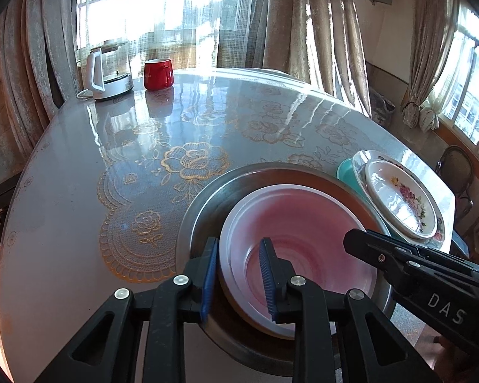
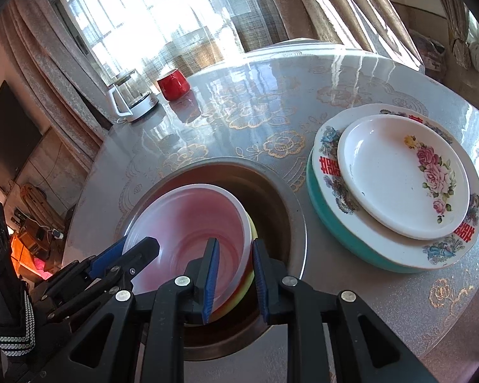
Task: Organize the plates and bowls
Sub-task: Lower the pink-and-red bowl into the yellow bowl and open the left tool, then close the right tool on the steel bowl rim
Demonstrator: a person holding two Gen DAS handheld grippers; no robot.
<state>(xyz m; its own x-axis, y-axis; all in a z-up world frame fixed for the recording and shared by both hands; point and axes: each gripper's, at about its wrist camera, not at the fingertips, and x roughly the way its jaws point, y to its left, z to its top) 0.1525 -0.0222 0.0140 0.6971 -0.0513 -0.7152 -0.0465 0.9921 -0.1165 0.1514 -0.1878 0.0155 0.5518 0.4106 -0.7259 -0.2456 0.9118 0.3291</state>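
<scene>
A pink plastic bowl [image 1: 303, 223] [image 2: 188, 223] sits nested on a yellow bowl [image 2: 242, 287] inside a round metal basin [image 1: 201, 210] [image 2: 281, 198] sunk into the table. My left gripper [image 1: 238, 279] straddles the pink bowl's near rim, jaws apart, one finger inside and one outside. My right gripper [image 2: 234, 279] straddles the rims of both bowls on the opposite side, jaws apart. A stack of plates [image 2: 396, 191] [image 1: 399, 198] stands right of the basin: a small white floral plate on a larger patterned plate on a teal dish [image 2: 322, 207].
A red mug [image 1: 158, 73] [image 2: 174, 86] and a glass kettle [image 1: 108, 70] [image 2: 131, 95] stand at the far edge of the round table [image 1: 64, 191], which carries a glossy lace-patterned cover. Curtained windows lie behind; a chair [image 1: 456, 172] stands at the right.
</scene>
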